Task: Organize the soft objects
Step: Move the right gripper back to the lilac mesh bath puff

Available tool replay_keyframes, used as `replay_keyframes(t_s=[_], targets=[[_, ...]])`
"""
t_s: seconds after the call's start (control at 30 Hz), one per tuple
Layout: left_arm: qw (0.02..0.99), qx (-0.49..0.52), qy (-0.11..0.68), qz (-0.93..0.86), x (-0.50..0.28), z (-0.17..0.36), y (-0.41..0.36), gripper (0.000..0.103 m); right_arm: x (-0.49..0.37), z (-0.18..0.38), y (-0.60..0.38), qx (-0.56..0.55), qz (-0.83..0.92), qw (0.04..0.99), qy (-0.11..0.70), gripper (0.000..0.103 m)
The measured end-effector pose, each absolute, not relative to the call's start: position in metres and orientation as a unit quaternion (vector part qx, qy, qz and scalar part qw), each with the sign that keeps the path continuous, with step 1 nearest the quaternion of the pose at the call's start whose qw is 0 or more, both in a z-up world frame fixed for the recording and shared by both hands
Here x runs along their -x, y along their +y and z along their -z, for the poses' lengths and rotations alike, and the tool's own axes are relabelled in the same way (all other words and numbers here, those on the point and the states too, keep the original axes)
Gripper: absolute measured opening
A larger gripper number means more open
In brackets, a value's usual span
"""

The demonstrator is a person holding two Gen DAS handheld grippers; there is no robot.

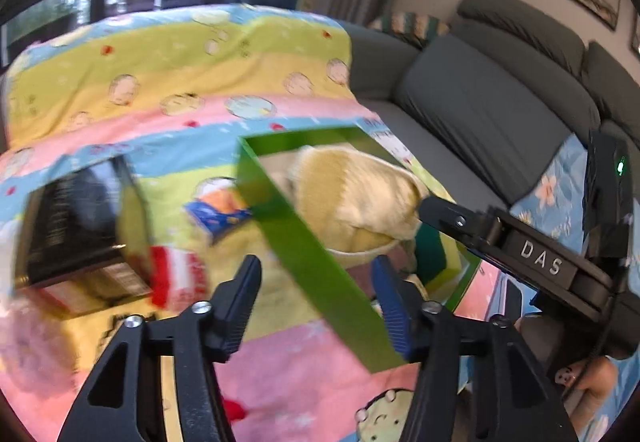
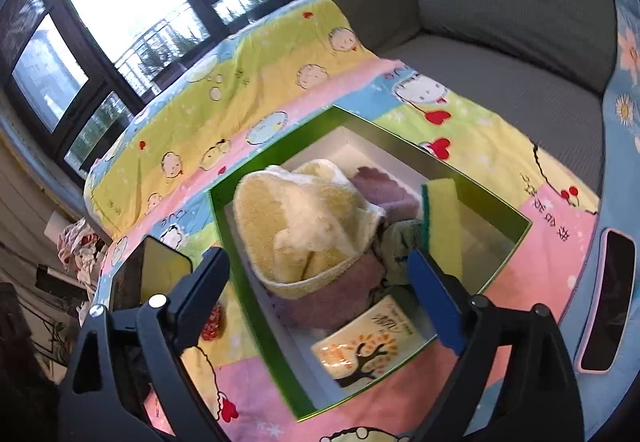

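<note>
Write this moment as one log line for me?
left gripper: open, astride green box wall | right gripper: open, empty | yellow towel: in box | sponge: in box

A green box (image 2: 256, 274) holds yellow (image 2: 304, 210) and purple towels (image 2: 384, 186) on a pastel cartoon-print blanket (image 2: 256, 82).
</note>
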State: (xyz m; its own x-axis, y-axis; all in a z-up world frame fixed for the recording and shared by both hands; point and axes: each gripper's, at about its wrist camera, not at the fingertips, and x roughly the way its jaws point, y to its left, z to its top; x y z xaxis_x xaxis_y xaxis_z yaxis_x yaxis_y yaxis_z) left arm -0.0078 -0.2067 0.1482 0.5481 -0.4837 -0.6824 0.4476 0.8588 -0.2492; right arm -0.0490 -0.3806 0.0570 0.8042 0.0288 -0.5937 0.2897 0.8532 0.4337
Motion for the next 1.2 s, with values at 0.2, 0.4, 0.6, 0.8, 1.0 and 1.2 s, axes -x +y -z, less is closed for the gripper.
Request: replay_keyframes(t_s=[0.2,0.4,0.6,0.8,1.0,1.2], targets=[[0.903,0.044,0.373,0.207,0.025,-0.172,-0.138,0.07,0.054,-0.073,-0.345,-0.224,0.031,0.931,0.287,0.096],[0.918,0.092,0.365,0.123,0.045,-0.168,-0.047,0.071,0.05,-0.08,-0.297,-0.175,0.012,0.943,0.283,0.098],[0.915,0.143,0.376,0.006,0.064,-0.142,0.032,0.071,0.035,-0.074,-0.243,-0.133,-0.063,0.941,0.306,0.098],[0.903,0.166,0.389,-0.074,0.074,-0.12,0.082,0.071,0.012,-0.045,-0.191,-0.192,-0.216,0.887,0.361,0.098],[0.899,0.188,0.387,-0.082,0.083,-0.116,0.104,0.071,-0.007,-0.009,-0.116,-0.118,-0.212,0.883,0.402,0.098],[0.897,0.187,0.394,-0.078,0.081,-0.113,0.11,0.071,-0.032,0.025,-0.067,-0.06,-0.19,0.885,0.421,0.09]])
